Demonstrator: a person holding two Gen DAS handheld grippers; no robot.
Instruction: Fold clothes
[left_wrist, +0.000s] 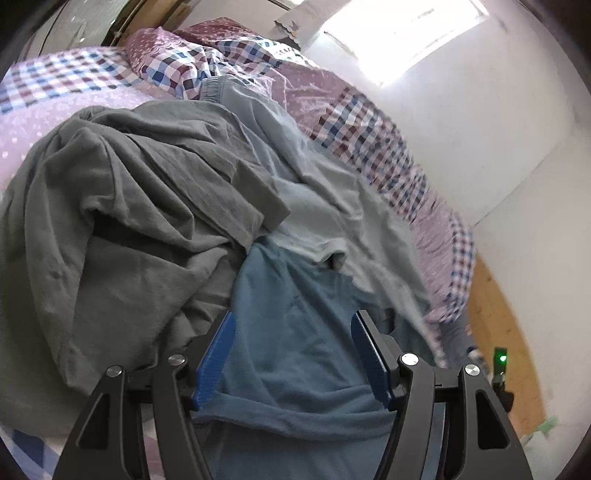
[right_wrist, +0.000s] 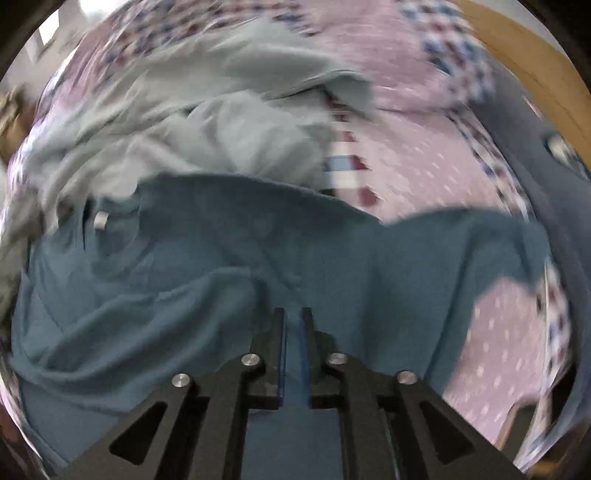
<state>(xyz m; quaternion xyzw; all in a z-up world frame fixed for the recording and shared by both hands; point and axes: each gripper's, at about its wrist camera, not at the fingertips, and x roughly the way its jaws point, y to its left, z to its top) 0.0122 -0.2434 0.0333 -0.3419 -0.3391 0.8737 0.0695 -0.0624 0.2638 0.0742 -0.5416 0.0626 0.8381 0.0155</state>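
Low, right gripper (right_wrist: 293, 317) pinches blue shirt (right_wrist: 221, 277).

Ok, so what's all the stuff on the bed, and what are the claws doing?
Blue shirt: one, blue, nearest, spread on the bed.
Grey shirt: one, dark grey, crumpled, left of the blue one.
Pale garment: one, light grey-blue, behind the blue shirt.
Bedspread: one, pink with dots and checked patches, under everything.
Wall: white, beside the bed.
Floor: wooden, orange-brown.
Left claw: open, blue pads, blue shirt between its fingers.
Right claw: shut on the blue shirt.
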